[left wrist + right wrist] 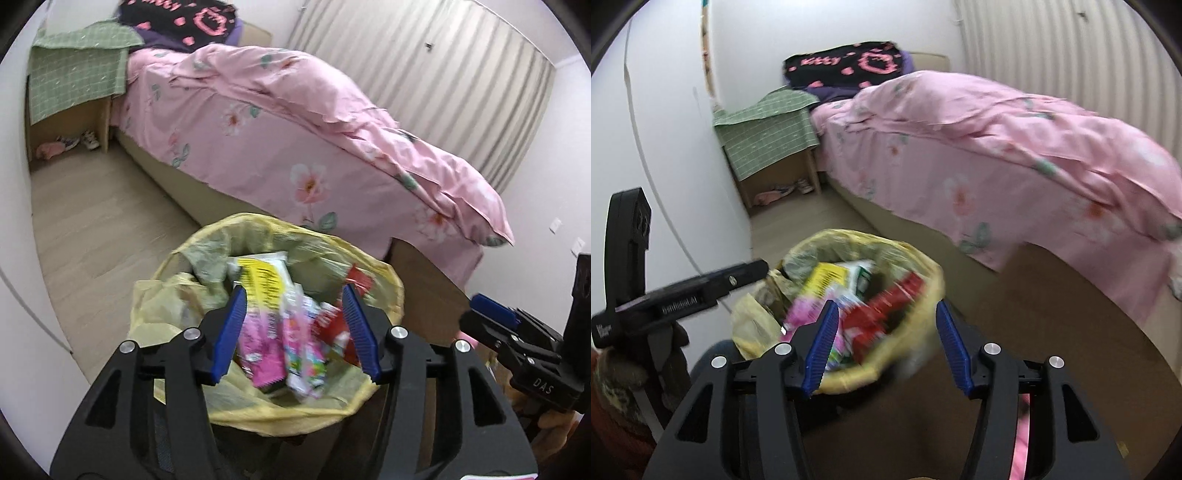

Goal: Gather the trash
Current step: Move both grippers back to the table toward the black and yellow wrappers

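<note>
A trash bin lined with a yellow bag point(258, 225) point(849, 236) stands on the floor by the bed. Inside lie several wrappers: a yellow one point(266, 280) point(827, 278), a pink one point(258, 343) point(799, 314) and a red one point(332, 328) point(882, 314), all blurred. My left gripper point(293, 295) hangs over the bin mouth, open, its blue pads clear of the wrappers below. It also shows at the left of the right wrist view as a black body point(701, 291). My right gripper point(886, 308) is open over the bin's right rim, holding nothing. Its blue tip point(491, 310) shows at the right of the left wrist view.
A bed with a pink floral duvet point(314, 122) point(997, 140) runs behind the bin. A nightstand under a green cloth point(74, 81) point(768, 136) stands at its head, shoes beneath. A brown box point(424, 288) sits right of the bin. White wall on the left, curtain point(443, 66) behind.
</note>
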Demonstrator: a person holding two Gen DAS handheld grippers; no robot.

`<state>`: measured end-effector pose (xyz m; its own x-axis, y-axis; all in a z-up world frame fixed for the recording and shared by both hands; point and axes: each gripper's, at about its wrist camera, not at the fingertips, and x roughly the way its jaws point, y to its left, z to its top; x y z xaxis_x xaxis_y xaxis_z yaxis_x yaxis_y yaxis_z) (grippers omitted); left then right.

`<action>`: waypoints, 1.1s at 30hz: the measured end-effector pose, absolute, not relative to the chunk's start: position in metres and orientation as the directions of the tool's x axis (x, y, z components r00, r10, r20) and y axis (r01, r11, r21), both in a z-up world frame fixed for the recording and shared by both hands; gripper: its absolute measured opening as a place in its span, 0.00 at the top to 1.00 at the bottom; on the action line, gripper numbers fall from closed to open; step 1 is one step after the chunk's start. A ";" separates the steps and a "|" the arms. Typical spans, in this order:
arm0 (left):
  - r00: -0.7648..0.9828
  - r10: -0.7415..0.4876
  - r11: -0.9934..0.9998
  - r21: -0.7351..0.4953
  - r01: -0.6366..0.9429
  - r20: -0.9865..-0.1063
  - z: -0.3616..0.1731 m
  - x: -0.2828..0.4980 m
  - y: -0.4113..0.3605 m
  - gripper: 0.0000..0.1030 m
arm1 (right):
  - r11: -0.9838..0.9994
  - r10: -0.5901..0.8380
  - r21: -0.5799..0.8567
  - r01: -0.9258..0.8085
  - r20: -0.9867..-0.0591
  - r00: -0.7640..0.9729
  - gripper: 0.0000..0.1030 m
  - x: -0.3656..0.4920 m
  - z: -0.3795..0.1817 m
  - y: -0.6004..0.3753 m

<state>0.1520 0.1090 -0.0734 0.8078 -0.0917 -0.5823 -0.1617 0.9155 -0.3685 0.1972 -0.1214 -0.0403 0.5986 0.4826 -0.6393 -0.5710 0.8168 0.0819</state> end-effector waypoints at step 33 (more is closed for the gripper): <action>0.691 -0.404 0.904 -0.145 0.402 -0.600 -0.046 0.173 -0.132 0.45 | 0.994 0.109 0.080 -0.074 -0.696 0.709 0.44 0.089 -0.111 -0.280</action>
